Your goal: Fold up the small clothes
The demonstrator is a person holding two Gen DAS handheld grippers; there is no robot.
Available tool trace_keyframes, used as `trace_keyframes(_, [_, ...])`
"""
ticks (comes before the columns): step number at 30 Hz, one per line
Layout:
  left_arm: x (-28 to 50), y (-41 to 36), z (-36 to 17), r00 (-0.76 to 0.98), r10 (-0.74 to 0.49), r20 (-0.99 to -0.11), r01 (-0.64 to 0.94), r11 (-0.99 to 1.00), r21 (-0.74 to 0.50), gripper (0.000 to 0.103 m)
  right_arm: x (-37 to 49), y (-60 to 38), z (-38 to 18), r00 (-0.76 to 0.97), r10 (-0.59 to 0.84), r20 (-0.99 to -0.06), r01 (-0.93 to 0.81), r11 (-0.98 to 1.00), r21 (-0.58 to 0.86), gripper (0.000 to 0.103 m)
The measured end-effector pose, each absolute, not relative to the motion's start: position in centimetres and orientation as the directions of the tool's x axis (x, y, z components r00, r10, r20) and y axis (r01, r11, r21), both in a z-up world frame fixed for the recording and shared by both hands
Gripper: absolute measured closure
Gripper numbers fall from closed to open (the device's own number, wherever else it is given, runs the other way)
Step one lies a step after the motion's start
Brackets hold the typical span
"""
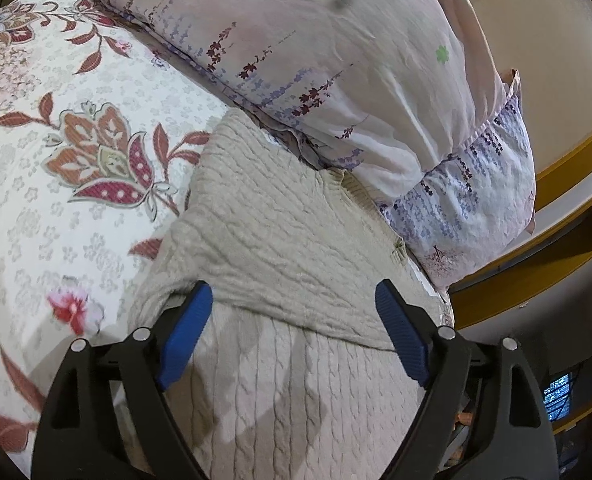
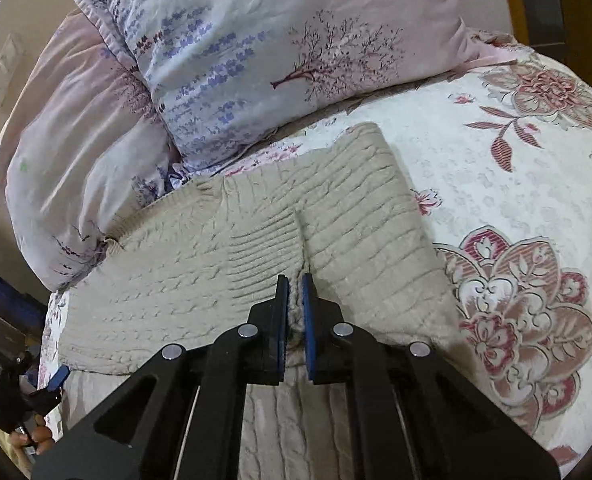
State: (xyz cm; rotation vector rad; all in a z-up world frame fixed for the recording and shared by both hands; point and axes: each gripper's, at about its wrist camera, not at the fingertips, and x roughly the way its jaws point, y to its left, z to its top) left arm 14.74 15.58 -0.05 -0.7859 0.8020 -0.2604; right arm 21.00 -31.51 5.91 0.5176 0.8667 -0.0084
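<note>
A: Where does the garment lie?

B: The beige cable-knit sweater (image 1: 279,216) is spread on the floral bedspread (image 1: 47,184), its far edge close to the pillows. In the right wrist view it fills the middle, from about 9 o'clock across to 3 o'clock, with one part folded over the rest. The folded layer's edge crosses the left wrist view just beyond the blue pads.

A: And the right gripper?

B: The right gripper (image 2: 295,284) points down at the knit near the centre of its own view. Its jaws are drawn together, and a small ridge of sweater fabric is bunched between the blue pads (image 2: 307,320), so it is clamped on the sweater.

A: The left one?

B: The left gripper (image 1: 293,294) has its jaws wide apart. The sweater lies beneath and between them, but the pads do not press on it. In the right wrist view the same tool shows at about 8 o'clock, with a person's fingers (image 2: 35,436) on its handle.

A: What sits behind?

B: A lavender-printed pillow (image 2: 231,60) lies at 12 o'clock, against a pale pink one (image 2: 75,128) toward 10 o'clock. A wooden bed frame (image 1: 568,152) shows at 3 o'clock in the left wrist view.
</note>
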Motion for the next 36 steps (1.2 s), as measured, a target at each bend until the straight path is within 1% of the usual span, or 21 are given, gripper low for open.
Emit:
trace_keyframes(7, [12.0, 16.4, 0.9, 0.698, -0.447, -0.559, -0.035, 0.759, -0.650, 0.020, 21.4, -31.0, 5.5, 0.629, 0.171, -0.759, 0.215, 0.899, 0.381, 0.095])
trace_keyframes(8, [11.3, 16.7, 1.0, 0.703, -0.439, -0.560, -0.028, 0.769, -0.639, 0.021, 21.2, -31.0, 5.8, 0.626, 0.178, -0.759, 0.206, 0.901, 0.381, 0.092])
trace_keyframes(9, [11.0, 16.8, 1.1, 0.705, -0.435, -0.561, -0.025, 0.774, -0.632, 0.021, 20.9, -31.1, 6.1, 0.624, 0.185, -0.759, 0.204, 0.899, 0.387, 0.084])
trace_keyframes(10, [10.4, 17.2, 1.2, 0.708, -0.426, -0.564, -0.023, 0.783, -0.621, 0.021, 20.6, -31.3, 6.3, 0.625, 0.190, -0.757, 0.201, 0.898, 0.392, 0.079])
trace_keyframes(11, [10.0, 17.5, 1.2, 0.710, -0.419, -0.567, -0.024, 0.790, -0.613, 0.021, 20.0, -31.6, 6.6, 0.633, 0.206, -0.746, 0.188, 0.894, 0.407, 0.069])
trace_keyframes(12, [9.6, 17.9, 1.2, 0.709, -0.415, -0.570, -0.024, 0.793, -0.608, 0.021, 19.5, -31.9, 6.9, 0.639, 0.218, -0.737, 0.178, 0.891, 0.418, 0.063])
trace_keyframes(15, [8.3, 19.0, 0.9, 0.697, -0.418, -0.583, -0.026, 0.797, -0.603, 0.023, 17.4, -32.9, 7.7, 0.653, 0.253, -0.714, 0.142, 0.885, 0.443, 0.056])
trace_keyframes(17, [7.7, 19.5, 0.6, 0.682, -0.435, -0.588, -0.026, 0.789, -0.614, 0.029, 15.7, -34.0, 7.9, 0.652, 0.288, -0.701, 0.118, 0.875, 0.469, 0.056])
trace_keyframes(19, [7.0, 19.9, 0.1, 0.664, -0.460, -0.590, -0.024, 0.775, -0.632, 0.032, 13.7, -35.3, 7.8, 0.644, 0.323, -0.694, 0.111, 0.858, 0.502, 0.056])
trace_keyframes(25, [4.4, 20.1, -1.0, 0.619, -0.525, -0.584, -0.015, 0.735, -0.678, 0.039, 8.1, -38.6, 6.9, 0.607, 0.336, -0.720, 0.154, 0.840, 0.521, 0.056])
trace_keyframes(28, [2.9, 19.7, -1.4, 0.609, -0.549, -0.573, -0.003, 0.720, -0.694, 0.046, 6.4, -39.4, 6.1, 0.587, 0.366, -0.723, 0.169, 0.817, 0.551, 0.056])
trace_keyframes(31, [1.5, 18.9, -1.5, 0.602, -0.570, -0.559, 0.016, 0.709, -0.705, 0.051, 4.9, -39.6, 5.2, 0.561, 0.408, -0.720, 0.174, 0.793, 0.584, 0.063])
trace_keyframes(32, [1.2, 18.7, -1.5, 0.597, -0.578, -0.556, 0.023, 0.705, -0.708, 0.053, 4.4, -39.5, 4.8, 0.550, 0.431, -0.715, 0.171, 0.780, 0.602, 0.067])
trace_keyframes(33, [0.8, 18.4, -1.5, 0.594, -0.582, -0.555, 0.029, 0.705, -0.709, 0.055, 3.9, -39.4, 4.7, 0.549, 0.451, -0.703, 0.164, 0.767, 0.621, 0.069])
trace_keyframes(34, [0.4, 18.1, -1.6, 0.585, -0.591, -0.555, 0.039, 0.704, -0.709, 0.058, 3.5, -39.3, 4.6, 0.548, 0.473, -0.690, 0.154, 0.754, 0.639, 0.071])
trace_keyframes(35, [0.0, 17.7, -1.6, 0.574, -0.604, -0.554, 0.049, 0.700, -0.712, 0.061, 3.0, -39.0, 4.3, 0.536, 0.511, -0.672, 0.140, 0.731, 0.668, 0.075])
trace_keyframes(36, [-0.6, 17.3, -1.6, 0.561, -0.617, -0.552, 0.064, 0.697, -0.714, 0.062, 2.7, -38.8, 4.1, 0.526, 0.536, -0.660, 0.130, 0.716, 0.685, 0.076])
